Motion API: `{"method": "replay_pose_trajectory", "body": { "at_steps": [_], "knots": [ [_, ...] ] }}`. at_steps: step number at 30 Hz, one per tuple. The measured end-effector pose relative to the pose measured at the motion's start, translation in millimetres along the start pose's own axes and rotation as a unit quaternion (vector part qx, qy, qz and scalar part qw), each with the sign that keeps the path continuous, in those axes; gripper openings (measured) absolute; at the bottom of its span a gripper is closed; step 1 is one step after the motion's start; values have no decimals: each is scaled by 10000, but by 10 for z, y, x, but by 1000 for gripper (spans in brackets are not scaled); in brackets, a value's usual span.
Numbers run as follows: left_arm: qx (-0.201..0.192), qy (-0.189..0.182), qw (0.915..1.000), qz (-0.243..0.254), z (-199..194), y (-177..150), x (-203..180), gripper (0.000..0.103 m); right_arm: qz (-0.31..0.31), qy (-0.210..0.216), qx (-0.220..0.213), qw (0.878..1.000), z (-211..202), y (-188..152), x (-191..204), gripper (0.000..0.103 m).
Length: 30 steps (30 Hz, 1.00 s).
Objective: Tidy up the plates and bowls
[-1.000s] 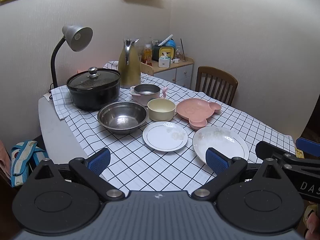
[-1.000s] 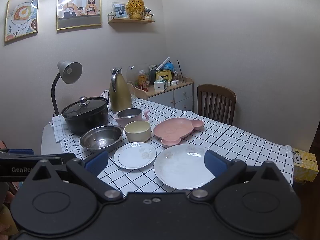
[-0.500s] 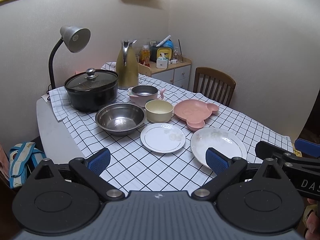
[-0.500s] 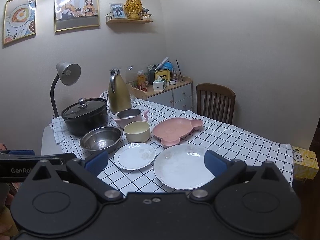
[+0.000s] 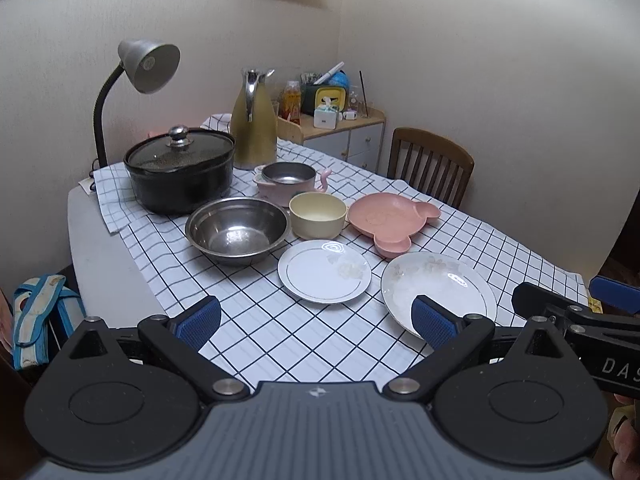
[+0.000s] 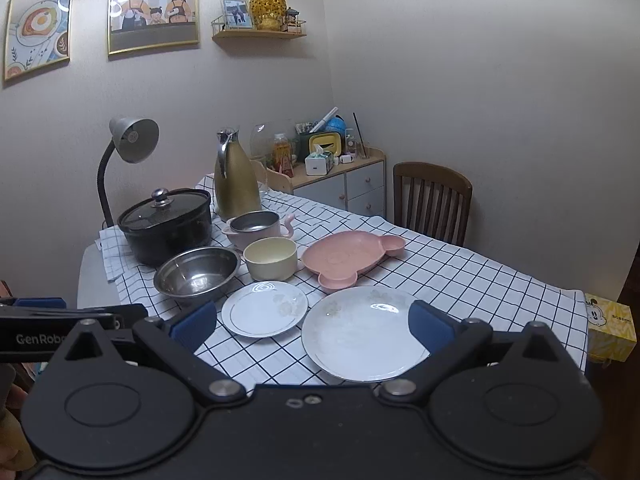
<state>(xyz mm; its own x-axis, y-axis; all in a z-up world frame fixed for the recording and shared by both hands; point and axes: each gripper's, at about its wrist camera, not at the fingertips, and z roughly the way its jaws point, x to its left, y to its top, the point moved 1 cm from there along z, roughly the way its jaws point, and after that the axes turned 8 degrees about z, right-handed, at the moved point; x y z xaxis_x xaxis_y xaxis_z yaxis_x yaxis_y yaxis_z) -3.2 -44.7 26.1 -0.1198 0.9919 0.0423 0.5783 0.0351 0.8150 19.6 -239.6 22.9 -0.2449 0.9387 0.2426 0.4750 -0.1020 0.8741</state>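
On the checked tablecloth (image 5: 280,332) lie a large white plate (image 5: 444,288) (image 6: 360,332), a small white plate (image 5: 324,270) (image 6: 264,312), a pink bear-shaped plate (image 5: 390,218) (image 6: 348,258), a cream bowl (image 5: 318,214) (image 6: 272,258), a steel bowl (image 5: 238,230) (image 6: 198,274) and a small steel bowl in a pink cup (image 5: 288,182) (image 6: 256,228). My left gripper (image 5: 316,322) is open and empty above the near table edge. My right gripper (image 6: 312,326) is open and empty, short of the plates.
A black lidded pot (image 5: 180,170), a gold jug (image 5: 254,124) and a grey desk lamp (image 5: 148,66) stand at the back left. A wooden chair (image 5: 430,164) and a cabinet (image 5: 344,136) stand beyond the table. A yellow box (image 6: 610,328) is at the right.
Both grippers have drifted slightly closer to the table; the dishes sit a little lower in the left wrist view. Nothing on the table moved.
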Motion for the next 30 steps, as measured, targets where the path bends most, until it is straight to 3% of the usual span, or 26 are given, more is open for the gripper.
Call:
{"method": "replay_pose_trajectory", "body": {
  "at_steps": [10,18,23,25,30],
  "knots": [
    [429,-163,9989,25,583,67,-84,102,-97,-202,537,9983,475,-10,-120,102],
    [869,-390,9954,32,1168,123,-125,102,-154,-361,705,9967,840,22,-335,102],
    [1246,-445,9908,291,1667,183,-282,102,-29,-443,1199,9918,1284,61,-695,103],
    [1472,-534,9873,251,1888,195,-332,102,39,-522,1418,9885,1499,79,-856,102],
    [1990,-326,9793,-188,2397,209,-371,102,201,-797,1885,9786,1918,105,-1335,98]
  ]
}}
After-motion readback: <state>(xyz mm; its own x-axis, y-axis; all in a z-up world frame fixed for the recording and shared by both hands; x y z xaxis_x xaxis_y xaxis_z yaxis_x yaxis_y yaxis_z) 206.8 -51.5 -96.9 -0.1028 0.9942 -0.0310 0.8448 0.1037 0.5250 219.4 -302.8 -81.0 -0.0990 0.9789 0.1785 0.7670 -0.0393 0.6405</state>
